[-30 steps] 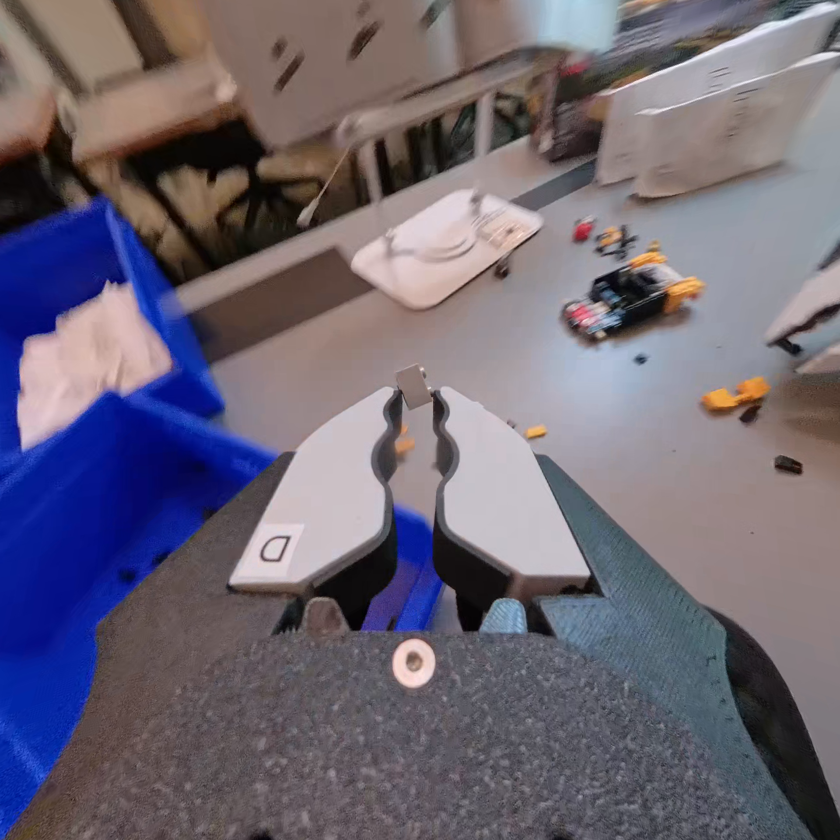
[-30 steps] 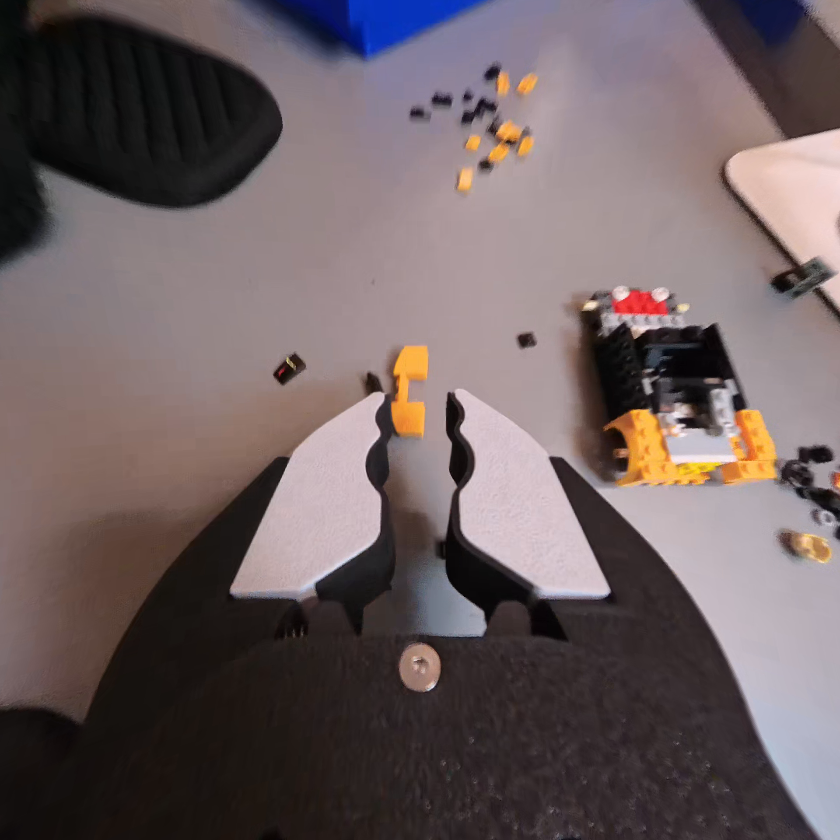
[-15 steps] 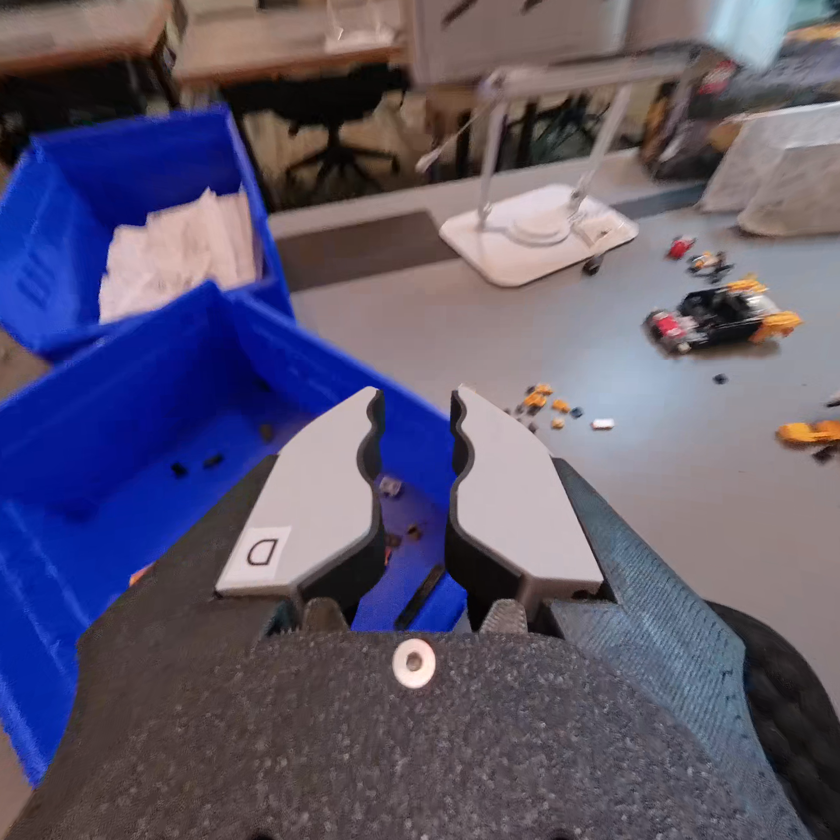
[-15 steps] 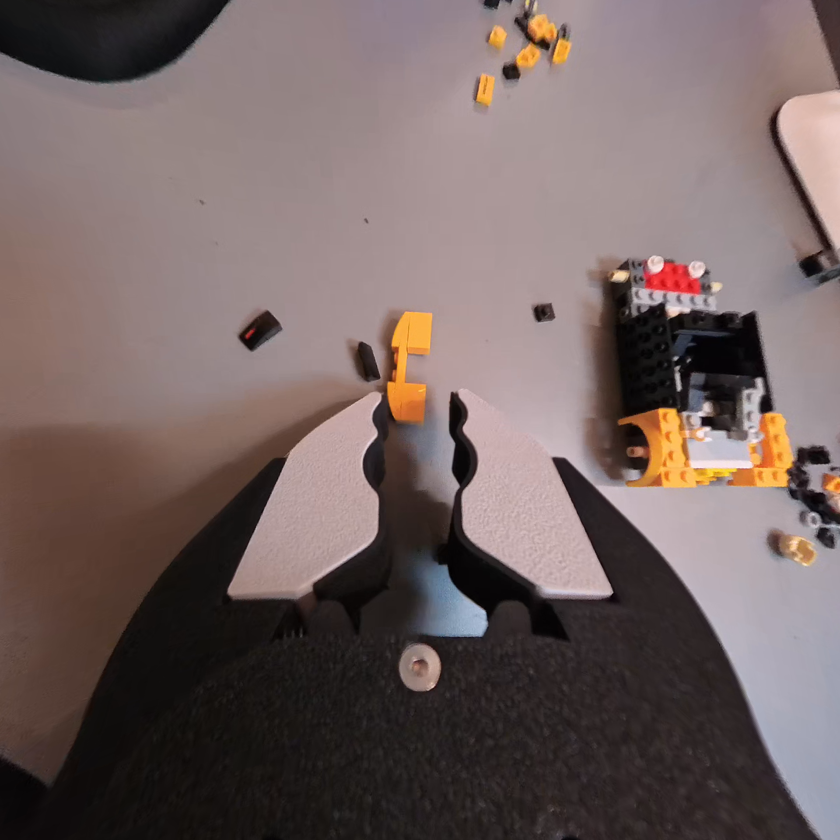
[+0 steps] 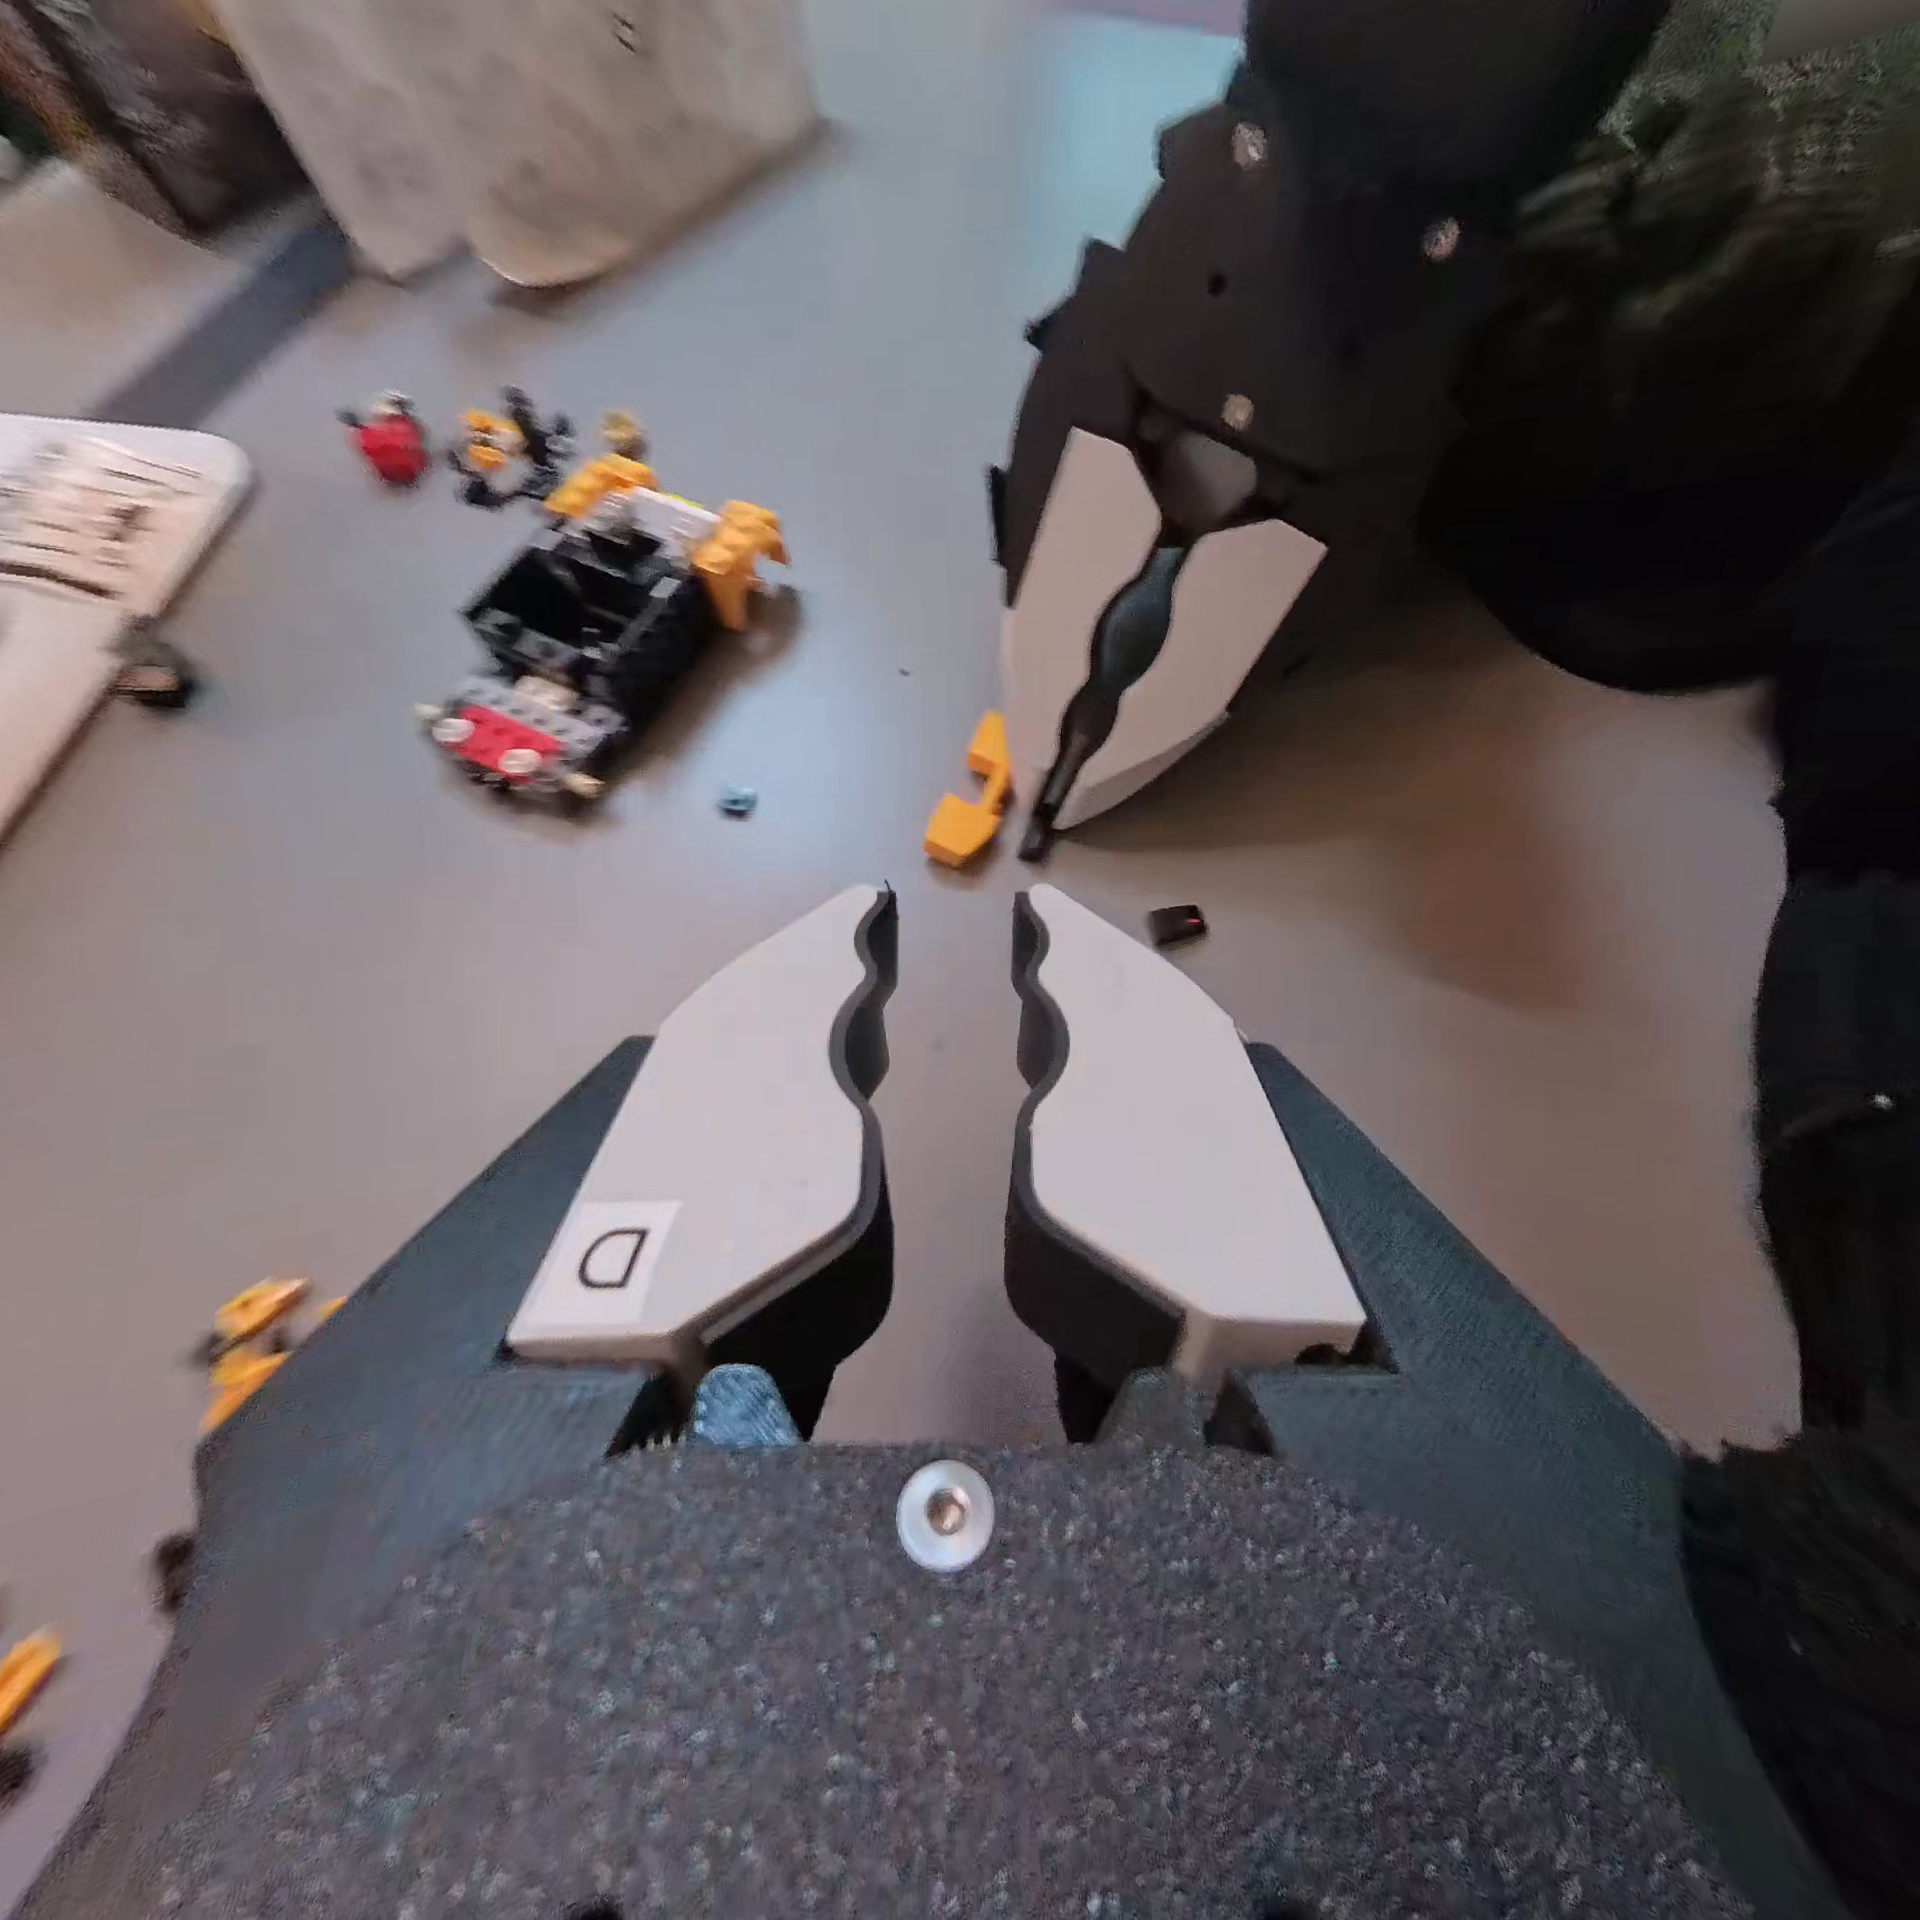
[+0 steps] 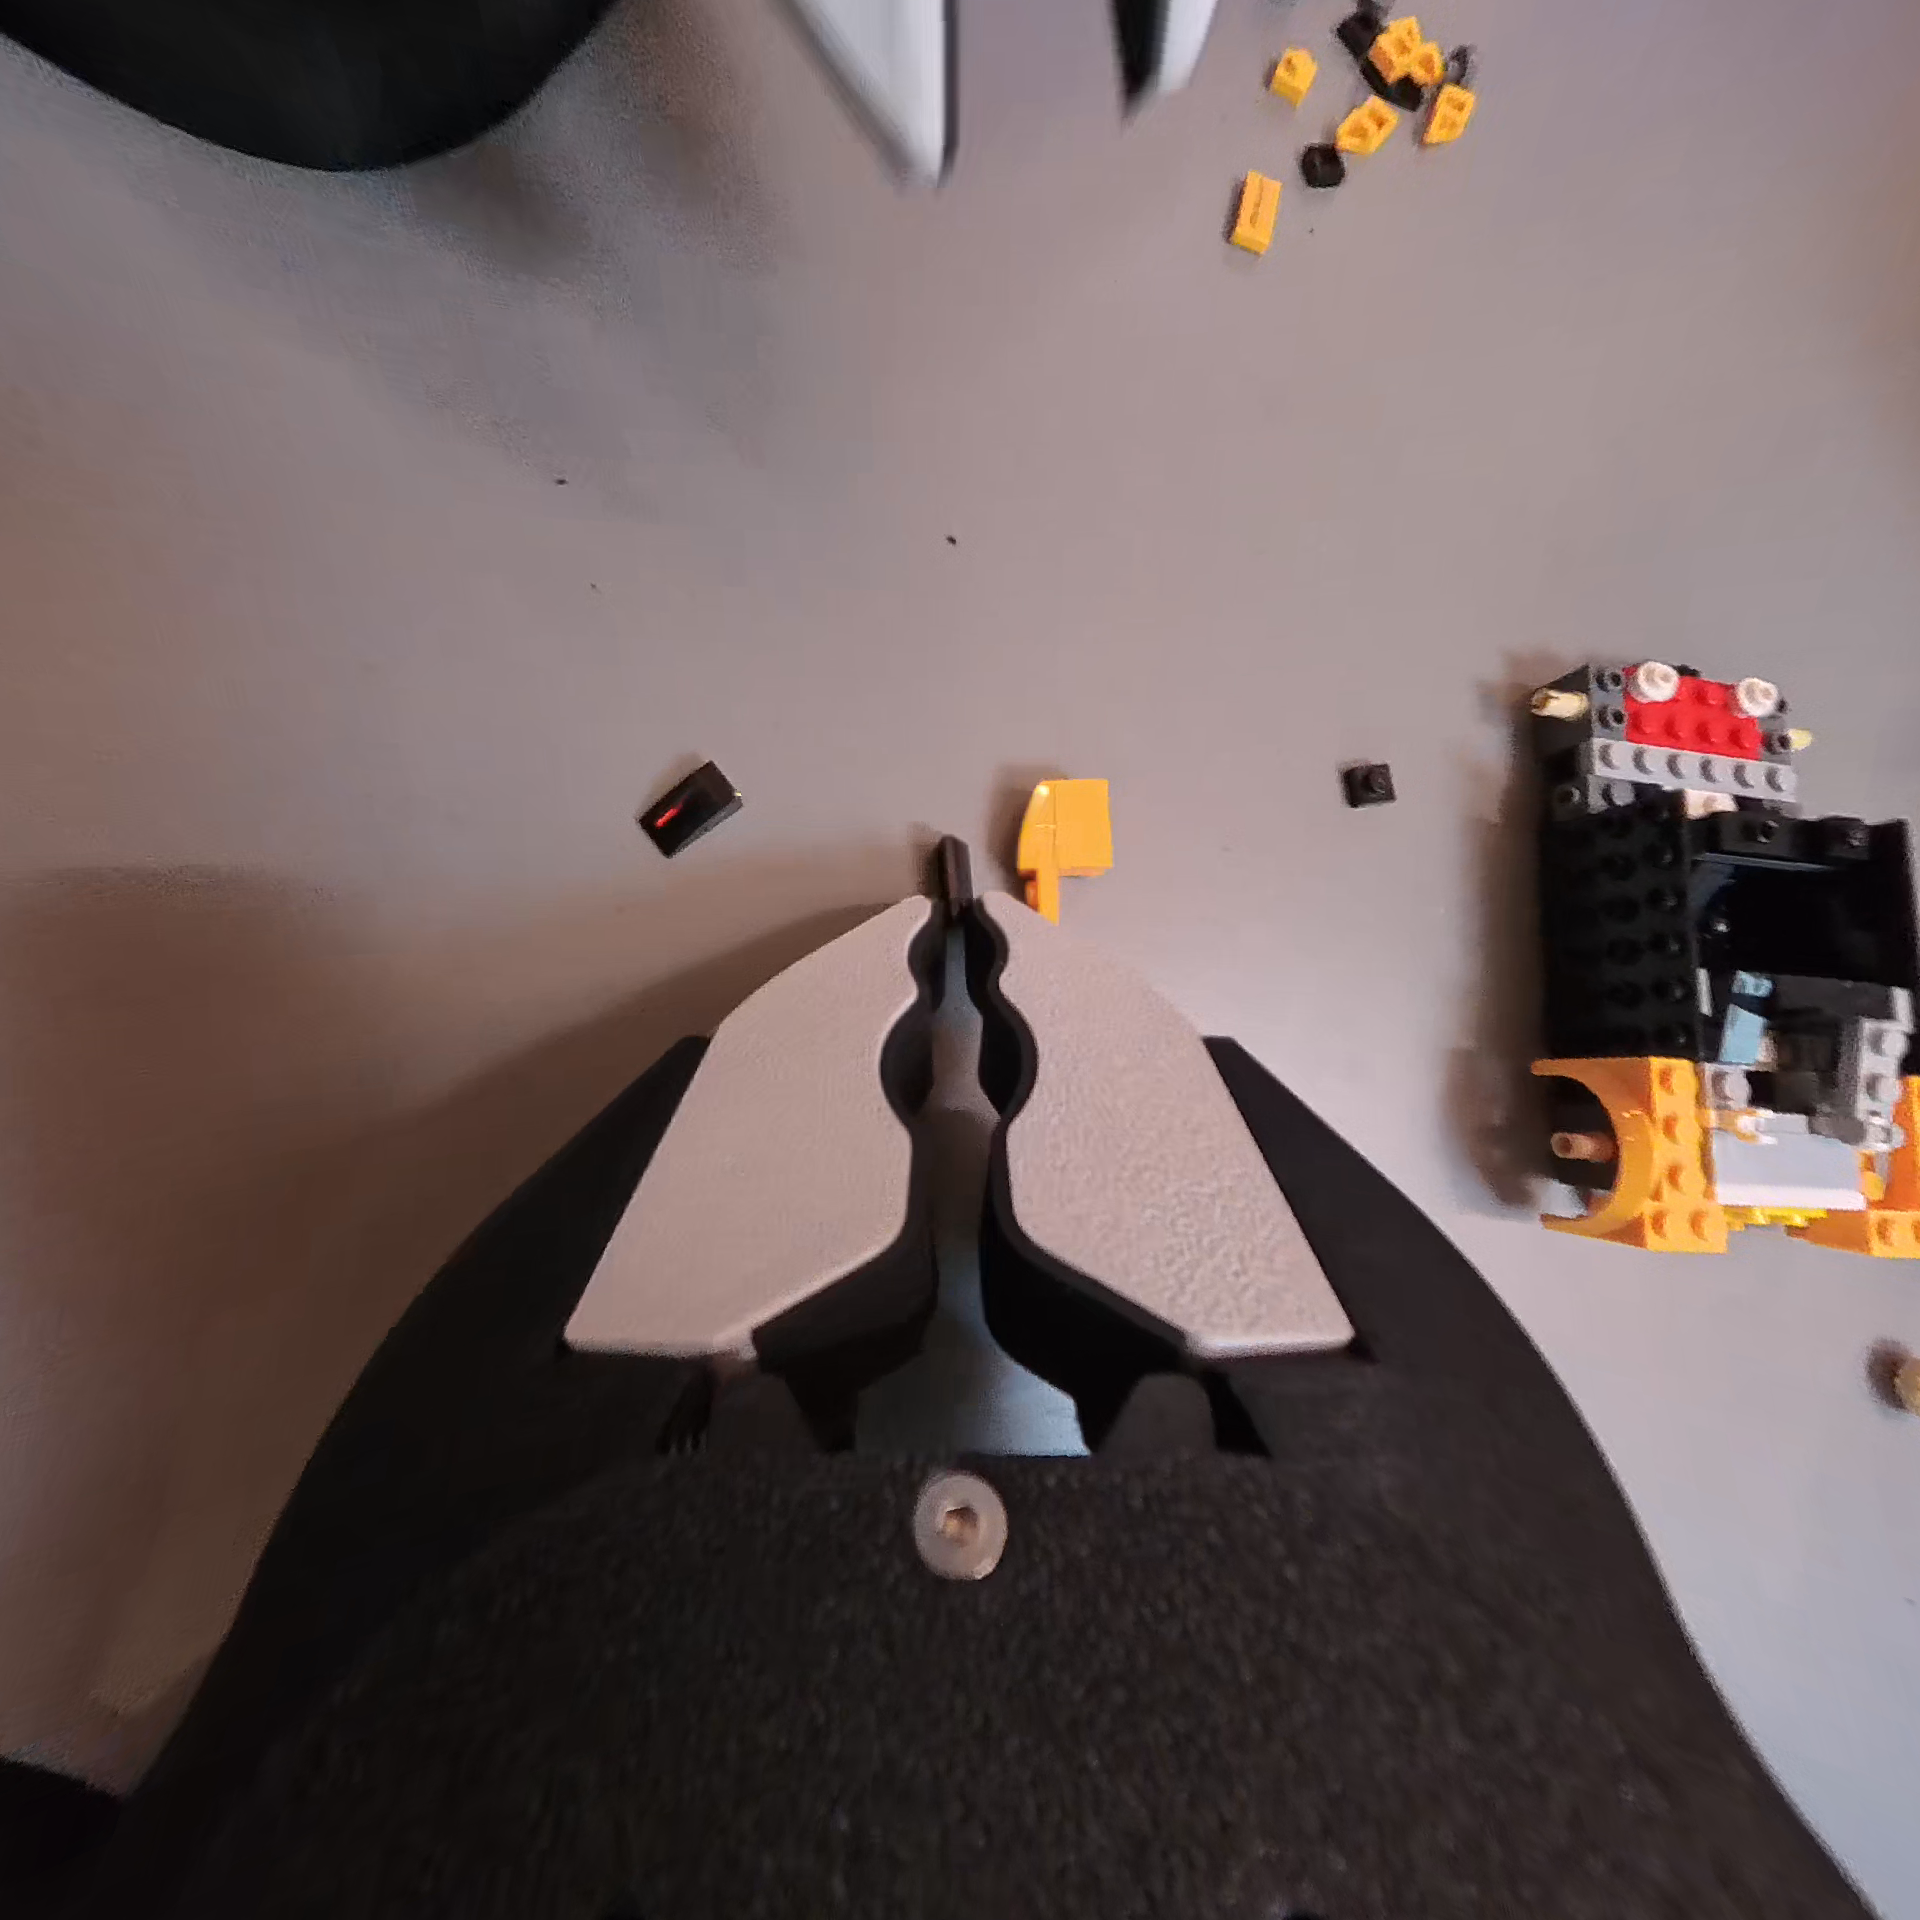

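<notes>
My right gripper (image 6: 956, 909) is down at the grey table (image 6: 935, 416), shut on a small black pin (image 6: 951, 868) that sticks out past its fingertips. An orange curved brick (image 6: 1070, 831) lies just right of the tips, untouched. The left wrist view shows the right gripper (image 5: 1044, 821) closed, with the pin (image 5: 1034, 844) at its tip and the orange brick (image 5: 971, 800) beside it. My left gripper (image 5: 954, 904) is open and empty above the table, pointing at the right gripper. Its fingers (image 6: 904, 94) show at the top of the right wrist view.
A partly built black, orange and red brick car (image 6: 1714, 966) stands to the right and shows in the left wrist view (image 5: 603, 634). A black tile with a red mark (image 6: 691, 808), a black stud piece (image 6: 1367, 784) and several loose orange and black bricks (image 6: 1361, 104) lie around. My hands' fingertips stand some 10 centimeters from each other. The black stud piece (image 6: 1367, 784) is about 8 centimeters from my right fingertips. It turns up in the left wrist view (image 5: 741, 797) as well.
My right gripper shifted left of the orange brick and closed on the black pin. My left gripper let go of a small grey piece at the blue bin, then swung back over the table.
</notes>
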`<action>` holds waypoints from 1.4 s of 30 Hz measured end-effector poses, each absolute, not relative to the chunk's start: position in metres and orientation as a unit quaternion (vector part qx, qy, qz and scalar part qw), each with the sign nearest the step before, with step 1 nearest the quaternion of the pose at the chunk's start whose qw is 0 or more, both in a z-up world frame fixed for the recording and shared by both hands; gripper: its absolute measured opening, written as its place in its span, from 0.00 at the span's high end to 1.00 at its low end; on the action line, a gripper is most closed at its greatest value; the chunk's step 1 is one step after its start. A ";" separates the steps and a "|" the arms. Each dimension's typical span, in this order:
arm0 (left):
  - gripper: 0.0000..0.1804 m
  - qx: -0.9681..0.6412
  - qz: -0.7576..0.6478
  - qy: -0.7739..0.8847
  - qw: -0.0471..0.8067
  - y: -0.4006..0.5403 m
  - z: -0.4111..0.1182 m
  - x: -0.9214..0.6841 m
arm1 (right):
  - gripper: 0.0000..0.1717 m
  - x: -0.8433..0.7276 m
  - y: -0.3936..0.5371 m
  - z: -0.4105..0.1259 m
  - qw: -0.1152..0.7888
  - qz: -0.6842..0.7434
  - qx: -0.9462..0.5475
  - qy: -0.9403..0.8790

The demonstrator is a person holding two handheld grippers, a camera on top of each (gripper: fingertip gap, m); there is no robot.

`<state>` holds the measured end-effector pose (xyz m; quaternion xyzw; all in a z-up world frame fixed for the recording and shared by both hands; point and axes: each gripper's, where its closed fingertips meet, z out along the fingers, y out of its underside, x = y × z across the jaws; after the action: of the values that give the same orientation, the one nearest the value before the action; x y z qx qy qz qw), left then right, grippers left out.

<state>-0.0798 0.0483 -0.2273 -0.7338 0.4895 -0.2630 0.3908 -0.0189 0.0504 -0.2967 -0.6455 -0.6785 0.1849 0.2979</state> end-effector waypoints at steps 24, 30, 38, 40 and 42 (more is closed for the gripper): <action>0.97 -0.736 -0.022 0.423 0.528 0.063 -0.159 -0.207 | 0.93 -0.032 0.012 -0.264 0.334 0.269 -0.579 -0.693; 0.97 -0.834 0.089 0.220 0.499 0.069 -0.156 -0.353 | 0.91 -0.034 0.003 -0.295 0.258 0.240 -0.612 -0.708; 0.90 -0.861 0.088 0.130 0.483 0.068 -0.183 -0.387 | 1.00 -0.038 0.009 -0.298 0.264 0.213 -0.627 -0.701; 0.87 -0.857 0.093 0.123 0.492 0.069 -0.177 -0.389 | 1.00 -0.037 0.010 -0.297 0.265 0.219 -0.627 -0.698; 0.85 -0.854 0.097 0.123 0.496 0.069 -0.172 -0.389 | 1.00 -0.037 0.013 -0.293 0.276 0.223 -0.629 -0.692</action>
<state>-0.3894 0.0690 -0.1722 -0.8543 0.1227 0.0973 0.4956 -0.0366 0.0134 -0.2931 -0.6287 -0.6919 0.2231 0.2762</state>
